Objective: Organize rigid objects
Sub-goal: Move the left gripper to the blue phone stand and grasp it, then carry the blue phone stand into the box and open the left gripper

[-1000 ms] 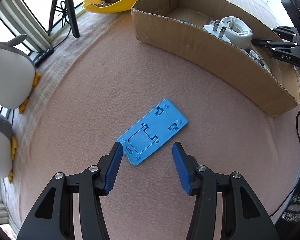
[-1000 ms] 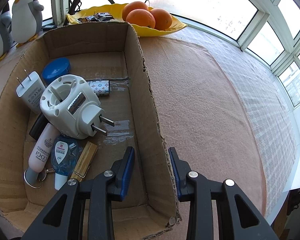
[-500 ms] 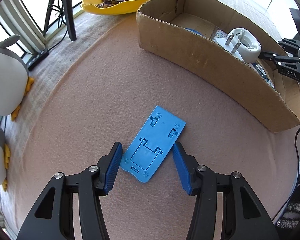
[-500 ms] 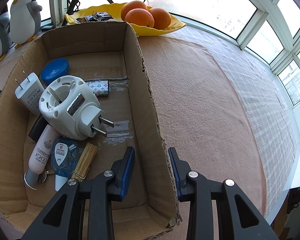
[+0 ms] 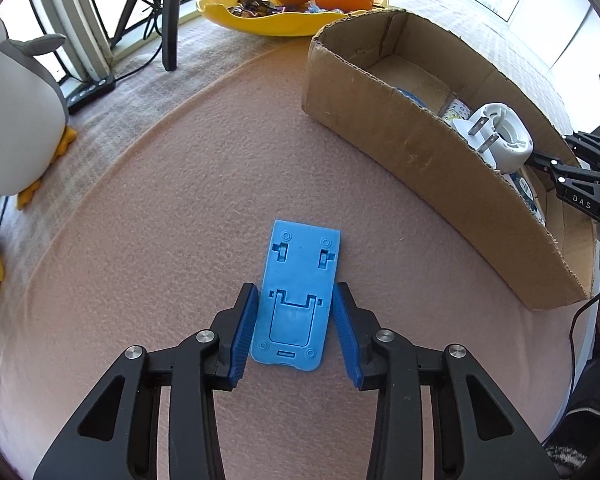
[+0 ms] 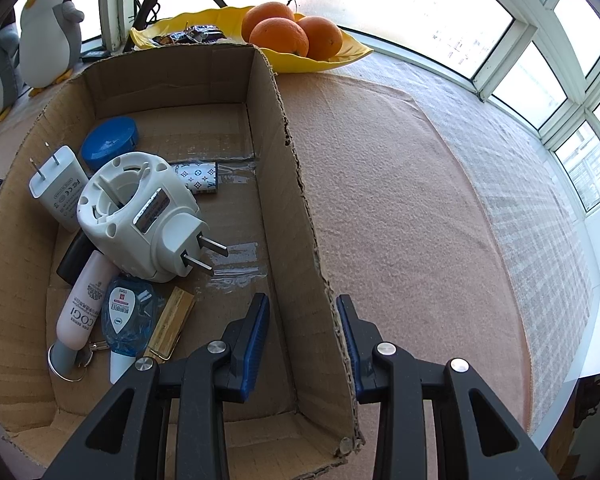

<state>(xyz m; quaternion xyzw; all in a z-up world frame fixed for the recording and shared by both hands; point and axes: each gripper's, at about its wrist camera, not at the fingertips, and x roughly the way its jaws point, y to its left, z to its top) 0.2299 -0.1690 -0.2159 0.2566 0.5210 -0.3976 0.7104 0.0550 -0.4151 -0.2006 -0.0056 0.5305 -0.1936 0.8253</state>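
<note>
On the tabletop (image 5: pixel 180 208) the spread left claw (image 5: pixel 294 330) straddles the flat stand (image 5: pixel 298 294), which may slip out when squeezed; right claw (image 6: pixel 302 336), unclenched, straddles the box (image 6: pixel 300 184) wall

Two close downward views, shared cardboard box (image 5: pixel 416 148).

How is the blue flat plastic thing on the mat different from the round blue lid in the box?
The blue plate is a rectangle with cut-out slots; the blue lid is round and smooth. The plate lies on the pink mat between the left gripper's fingers; the lid sits inside the cardboard box. Both are blue.
</note>
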